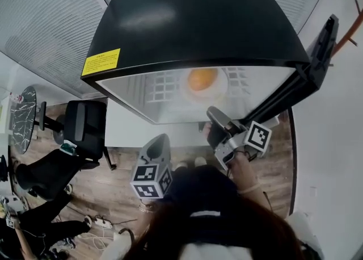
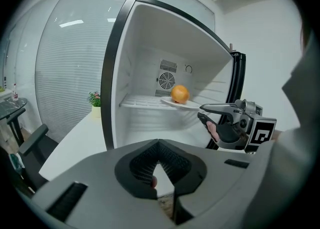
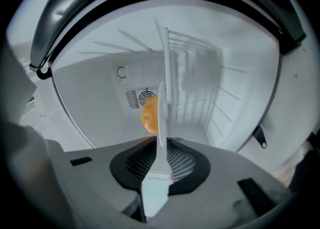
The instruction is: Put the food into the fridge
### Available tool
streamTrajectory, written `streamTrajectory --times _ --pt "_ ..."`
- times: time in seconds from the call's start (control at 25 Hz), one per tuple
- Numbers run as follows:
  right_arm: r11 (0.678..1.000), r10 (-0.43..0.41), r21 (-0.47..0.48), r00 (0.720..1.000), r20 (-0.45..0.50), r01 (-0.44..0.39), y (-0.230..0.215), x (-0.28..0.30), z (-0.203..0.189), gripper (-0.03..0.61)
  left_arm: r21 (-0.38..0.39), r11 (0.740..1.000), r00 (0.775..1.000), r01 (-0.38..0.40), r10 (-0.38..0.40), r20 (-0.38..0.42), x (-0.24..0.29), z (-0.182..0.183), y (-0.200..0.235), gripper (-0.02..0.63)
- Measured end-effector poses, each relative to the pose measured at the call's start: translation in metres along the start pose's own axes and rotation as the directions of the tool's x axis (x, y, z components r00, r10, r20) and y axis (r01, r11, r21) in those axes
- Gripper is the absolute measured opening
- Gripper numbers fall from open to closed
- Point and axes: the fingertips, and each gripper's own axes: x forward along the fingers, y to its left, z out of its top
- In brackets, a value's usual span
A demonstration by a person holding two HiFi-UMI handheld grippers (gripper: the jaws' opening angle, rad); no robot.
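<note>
**A:** Seen from overhead, how far along is it?

**B:** Nearly there, I'd say. In the head view the fridge [image 1: 198, 20] fills the upper frame, with its door [image 1: 319, 54] swung wide at the right. The orange [image 1: 202, 79] sits on its plate [image 1: 222, 91] on the shelf [image 1: 161, 89], centre of frame. The right gripper [image 1: 212, 113] reaches in just below the plate. The left gripper [image 1: 161, 139] hangs lower left of centre, outside the fridge.

**A:** And the left gripper view?

**B:** Its own jaws, bottom centre, are together with nothing between them. Mid-frame, the plate [image 2: 189, 105] lies flat on the shelf's right front, face up. Its near rim juts past the shelf edge toward the right gripper [image 2: 202, 113] at centre right. One jaw stands above that rim and one below.

**A:** Has it got hold?

**B:** The right gripper view says so. The plate [image 3: 165, 98] runs edge-on up the middle of the frame, its rim clamped between the pads at bottom centre. The orange [image 3: 149, 114] shows just left of it. It only looks upright because that camera is rolled, I reckon.

**A:** Any long axis?

**B:** None. The plate is round and so is the orange. It lies level, face up, with the gripped rim toward the opening.

**A:** What's left?

**B:** My guess is to let go, draw the gripper out and shut the door.
</note>
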Motion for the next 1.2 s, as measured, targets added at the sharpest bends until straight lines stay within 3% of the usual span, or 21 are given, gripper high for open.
streamTrajectory --times 0.36,0.52,0.92,1.04,1.2 --pt "0.998 -0.021 -0.055 1.000 -0.012 0.021 -0.001 -0.009 -0.002 0.023 -0.002 1.000 1.000 -0.011 0.011 0.004 -0.006 -0.004 -0.003 -0.002" --pt "0.991 -0.052 -0.120 0.999 -0.015 0.050 -0.002 -0.011 -0.006 -0.006 -0.002 1.000 1.000 -0.013 0.013 0.013 -0.010 -0.004 -0.001 -0.002" --pt "0.955 -0.092 -0.280 0.995 0.027 0.096 0.006 -0.026 -0.024 -0.006 0.030 0.999 1.000 0.025 -0.025 0.017 -0.026 -0.007 -0.009 -0.002" --pt "0.929 -0.130 -0.344 0.990 0.048 0.138 0.005 -0.033 -0.030 -0.006 0.035 0.999 0.999 0.029 -0.030 0.021 -0.034 -0.008 -0.009 -0.002" --pt "0.835 -0.260 -0.475 0.960 0.104 0.278 -0.006 -0.053 -0.034 -0.006 0.032 0.999 0.999 0.033 -0.034 0.025 -0.046 -0.017 -0.008 -0.002"
